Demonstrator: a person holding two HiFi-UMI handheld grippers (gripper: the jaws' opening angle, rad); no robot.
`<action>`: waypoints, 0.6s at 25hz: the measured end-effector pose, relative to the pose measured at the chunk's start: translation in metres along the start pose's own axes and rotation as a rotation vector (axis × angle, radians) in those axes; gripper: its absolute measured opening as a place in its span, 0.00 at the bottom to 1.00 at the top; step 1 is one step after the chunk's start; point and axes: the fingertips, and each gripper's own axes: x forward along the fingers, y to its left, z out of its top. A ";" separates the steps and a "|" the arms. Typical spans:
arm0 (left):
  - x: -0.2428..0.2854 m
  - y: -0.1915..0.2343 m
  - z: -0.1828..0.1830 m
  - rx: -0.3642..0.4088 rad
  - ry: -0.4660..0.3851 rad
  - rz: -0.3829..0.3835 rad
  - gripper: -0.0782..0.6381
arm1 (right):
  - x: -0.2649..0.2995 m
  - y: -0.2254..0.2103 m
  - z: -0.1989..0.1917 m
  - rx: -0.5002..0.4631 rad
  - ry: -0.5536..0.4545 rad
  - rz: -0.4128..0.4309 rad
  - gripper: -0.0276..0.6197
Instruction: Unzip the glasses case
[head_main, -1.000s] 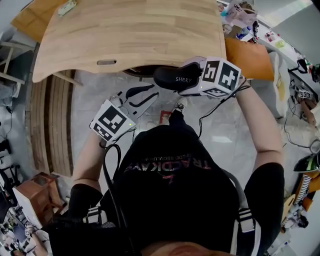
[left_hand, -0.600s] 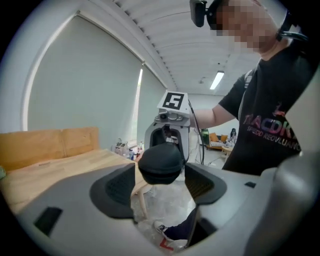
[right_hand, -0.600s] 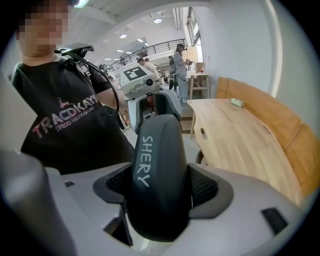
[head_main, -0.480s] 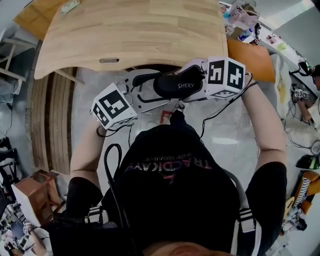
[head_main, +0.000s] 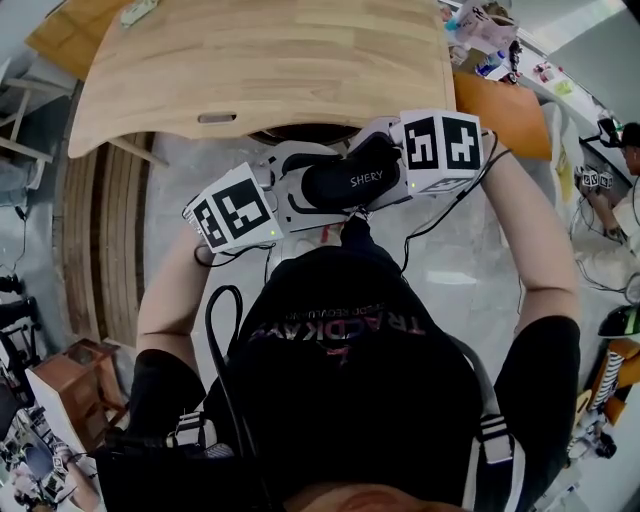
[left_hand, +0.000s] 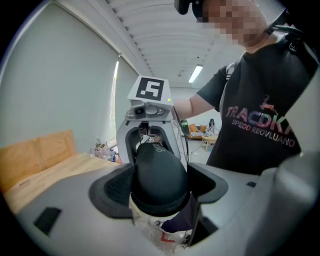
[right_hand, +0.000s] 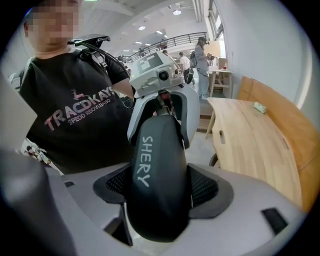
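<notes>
— Two sets of tongs around it now, not one. A second ago the left tongs (head_main: 303, 186) hung low and off to one side, nearly closed. They have swung up since, and their jaws have just been opening to full spread.

— Gripping anything?

— Not that I can see. One rounded end of the black oval hard-shell glasses case (head_main: 345, 180) sits between the left pads. They straddle it without visibly pressing.

— And the other side?

— Right tongs (head_main: 380, 165) clamped across the far end, a pad on each flank, white lettering facing up. They alone carry it.

— Where is it, exactly?

— In the air in front of the person's chest, lying roughly level. It's just short of the near edge of the pale wooden worktop (head_main: 260, 70), resting on nothing.

— What does that mean for the zip?

— My reading: still the set-up. The shell looks closed all round, and no view shows me the puller. The left pair has come in wide enough to take the free end. It has to close there, or find the tab, before any unzipping starts.
</notes>
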 end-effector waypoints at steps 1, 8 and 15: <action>0.002 0.000 0.000 0.003 0.006 -0.006 0.58 | 0.000 0.000 0.000 -0.002 -0.002 0.011 0.58; 0.005 -0.004 -0.003 0.008 0.040 0.001 0.60 | 0.004 0.002 0.003 0.008 0.003 0.026 0.58; -0.004 0.006 0.002 -0.033 -0.018 0.039 0.58 | -0.008 -0.008 0.009 0.008 -0.082 -0.052 0.59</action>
